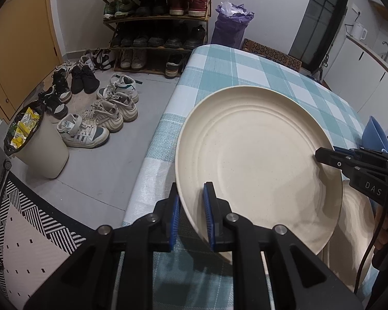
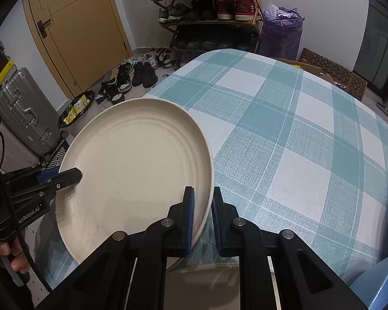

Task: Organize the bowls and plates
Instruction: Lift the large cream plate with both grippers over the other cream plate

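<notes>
A cream ribbed plate [image 1: 258, 160] [image 2: 137, 160] hangs tilted above the checked tablecloth [image 1: 232, 69] [image 2: 297, 129], held from both sides. My left gripper [image 1: 192, 188] is shut on its near left rim, one blue pad on each face. My right gripper [image 2: 203, 191] is shut on the opposite rim. Each gripper shows in the other's view, the right gripper [image 1: 319, 155] and the left gripper [image 2: 76, 174] both clamped on the plate's edge. A second cream plate [image 1: 354, 232] lies on the table beneath. A blue bowl [image 1: 375, 134] stands just behind the right gripper.
Left of the table, a white bin [image 1: 38, 149] with yellow wrappers stands on the floor beside several loose shoes [image 1: 103, 118]. A shoe rack [image 1: 157, 20] and a purple bag [image 1: 230, 25] line the far wall. A silver suitcase [image 2: 23, 113] stands by the door.
</notes>
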`<state>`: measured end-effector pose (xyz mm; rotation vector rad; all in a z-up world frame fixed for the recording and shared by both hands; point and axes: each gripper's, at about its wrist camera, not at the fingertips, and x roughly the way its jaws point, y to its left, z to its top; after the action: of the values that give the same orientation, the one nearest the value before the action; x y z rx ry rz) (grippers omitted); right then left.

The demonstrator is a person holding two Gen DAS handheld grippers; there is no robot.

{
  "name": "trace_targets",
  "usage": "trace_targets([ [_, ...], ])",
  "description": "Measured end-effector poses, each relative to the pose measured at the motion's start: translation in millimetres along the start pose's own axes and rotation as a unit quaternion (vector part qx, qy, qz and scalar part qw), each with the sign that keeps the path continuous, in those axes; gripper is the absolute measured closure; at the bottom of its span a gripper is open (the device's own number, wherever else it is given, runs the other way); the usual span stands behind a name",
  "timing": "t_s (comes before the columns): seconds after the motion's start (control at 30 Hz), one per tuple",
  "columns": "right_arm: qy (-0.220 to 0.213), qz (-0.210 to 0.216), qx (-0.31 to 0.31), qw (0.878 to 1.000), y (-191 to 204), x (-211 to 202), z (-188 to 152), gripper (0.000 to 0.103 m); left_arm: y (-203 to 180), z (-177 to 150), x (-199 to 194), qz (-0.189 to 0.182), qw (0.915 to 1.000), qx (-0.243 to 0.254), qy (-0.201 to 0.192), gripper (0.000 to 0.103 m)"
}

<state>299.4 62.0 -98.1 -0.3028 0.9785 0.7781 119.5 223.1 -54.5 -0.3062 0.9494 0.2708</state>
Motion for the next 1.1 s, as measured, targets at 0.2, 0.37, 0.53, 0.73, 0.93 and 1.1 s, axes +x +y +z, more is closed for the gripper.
trace_targets([
  [0.2, -0.012, 0.002, 0.004, 1.000, -1.9, -13.2, -1.7, 0.090, -5.3, -1.0, -8.5, -0.003, 1.0000, 0.002, -0.007, 0.088],
  [0.37, -0.022, 0.001, 0.006, 1.000, -3.0, -28.1, -3.2, 0.090, -9.4, -1.0, -16.8, -0.006, 0.9998, 0.006, -0.016, 0.088],
  [0.53, -0.032, -0.002, 0.006, 0.999, -2.2, -43.2, -6.8, 0.090, -12.7, -3.5, -24.5, -0.010, 0.9997, 0.010, -0.020, 0.088],
  [0.73, -0.041, -0.007, 0.008, 0.999, -2.4, -59.1, -14.0, 0.090, -20.0, -6.8, -34.3, -0.015, 0.9994, 0.016, -0.029, 0.088],
  [0.93, -0.049, -0.013, 0.011, 0.999, -3.7, -73.5, -21.4, 0.090, -26.8, -9.6, -42.1, -0.017, 0.9990, 0.023, -0.034, 0.088],
  [1.1, -0.052, -0.017, 0.014, 0.998, -4.7, -84.7, -29.1, 0.090, -33.9, -11.5, -46.6, -0.020, 0.9986, 0.032, -0.036, 0.088],
])
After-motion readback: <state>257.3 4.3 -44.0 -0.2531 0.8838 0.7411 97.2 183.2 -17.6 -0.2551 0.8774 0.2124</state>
